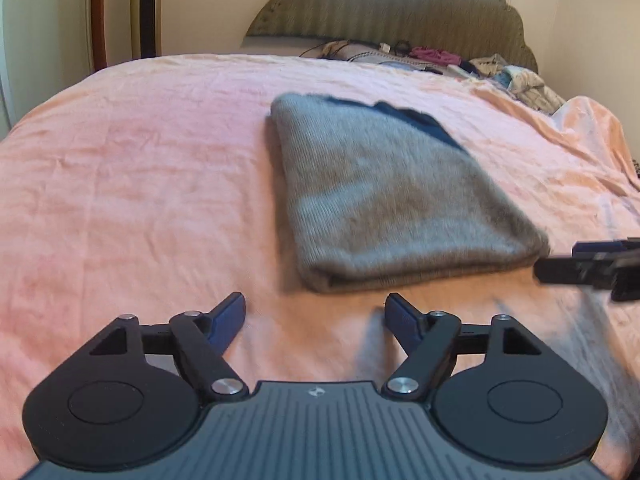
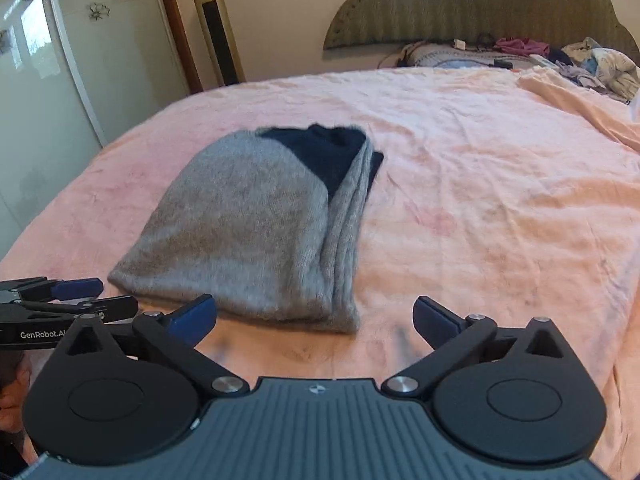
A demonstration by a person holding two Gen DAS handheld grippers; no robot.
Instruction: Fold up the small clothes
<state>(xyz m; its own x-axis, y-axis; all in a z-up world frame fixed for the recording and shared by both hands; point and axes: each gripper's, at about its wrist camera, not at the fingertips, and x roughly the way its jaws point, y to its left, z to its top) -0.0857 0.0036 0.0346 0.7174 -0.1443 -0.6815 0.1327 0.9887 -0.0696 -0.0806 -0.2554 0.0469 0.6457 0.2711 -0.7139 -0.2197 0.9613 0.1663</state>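
A grey knitted garment with a dark navy part [image 1: 396,192] lies folded into a thick stack on the pink bedspread [image 1: 140,184]. In the right wrist view the same garment [image 2: 248,232] shows its layered fold edges on the right side and the navy patch at the far end. My left gripper [image 1: 315,314] is open just short of the garment's near edge, with nothing between its fingers. My right gripper [image 2: 315,318] is open wide at the garment's near right corner, not touching it. Each gripper shows at the edge of the other's view.
The pink bedspread [image 2: 500,200] covers a wide bed. Loose clothes and bedding [image 2: 592,64] are piled at the far right by the padded headboard [image 2: 480,4]. A tall tower fan [image 2: 218,28] and a glass door [image 2: 36,80] stand left of the bed.
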